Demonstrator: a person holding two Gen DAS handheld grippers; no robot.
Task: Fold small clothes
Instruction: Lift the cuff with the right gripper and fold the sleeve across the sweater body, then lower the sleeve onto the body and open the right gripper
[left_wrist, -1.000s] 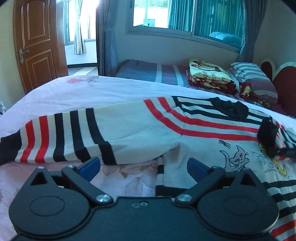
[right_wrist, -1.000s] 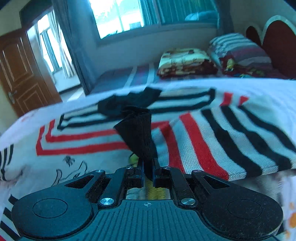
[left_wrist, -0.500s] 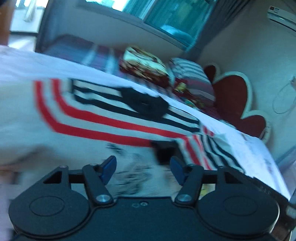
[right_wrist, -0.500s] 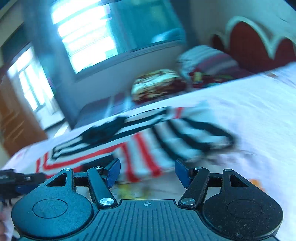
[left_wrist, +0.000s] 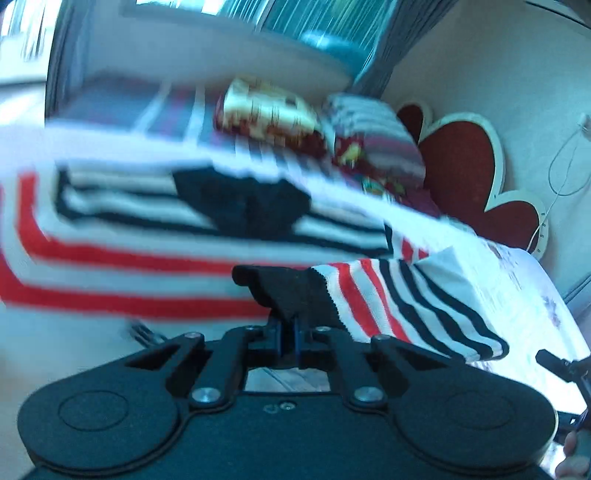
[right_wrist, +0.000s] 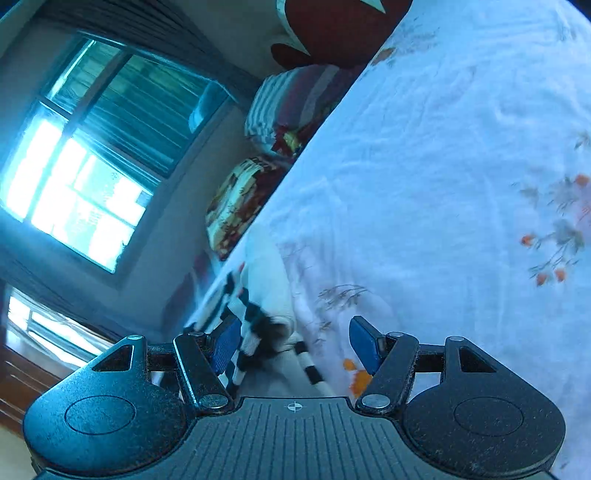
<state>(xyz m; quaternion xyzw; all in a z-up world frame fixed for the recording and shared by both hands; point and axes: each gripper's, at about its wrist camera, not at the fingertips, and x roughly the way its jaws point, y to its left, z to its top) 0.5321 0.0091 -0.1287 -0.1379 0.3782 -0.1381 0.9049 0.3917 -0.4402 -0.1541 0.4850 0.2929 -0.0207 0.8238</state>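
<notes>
A small white sweater (left_wrist: 155, 236) with red and black stripes and a black collar lies on the bed. Its right sleeve (left_wrist: 417, 302) is folded inward across the body. My left gripper (left_wrist: 288, 332) is shut on the sleeve's black cuff (left_wrist: 291, 291). My right gripper (right_wrist: 293, 341) is open and empty, tilted steeply, at the sweater's right side; the striped edge of the sweater (right_wrist: 251, 332) shows between its blue pads (right_wrist: 225, 341). The right gripper's tip also shows in the left wrist view (left_wrist: 561, 367).
The bed has a white floral sheet (right_wrist: 443, 184). Striped pillows (left_wrist: 373, 133) and a folded patterned blanket (left_wrist: 266, 107) lie at the far side under the window. A red heart-shaped headboard (left_wrist: 465, 173) stands at the right.
My right gripper let go of the cuff, opened and swung away to the right, tilting. My left gripper moved right over the sweater and closed on the cuff.
</notes>
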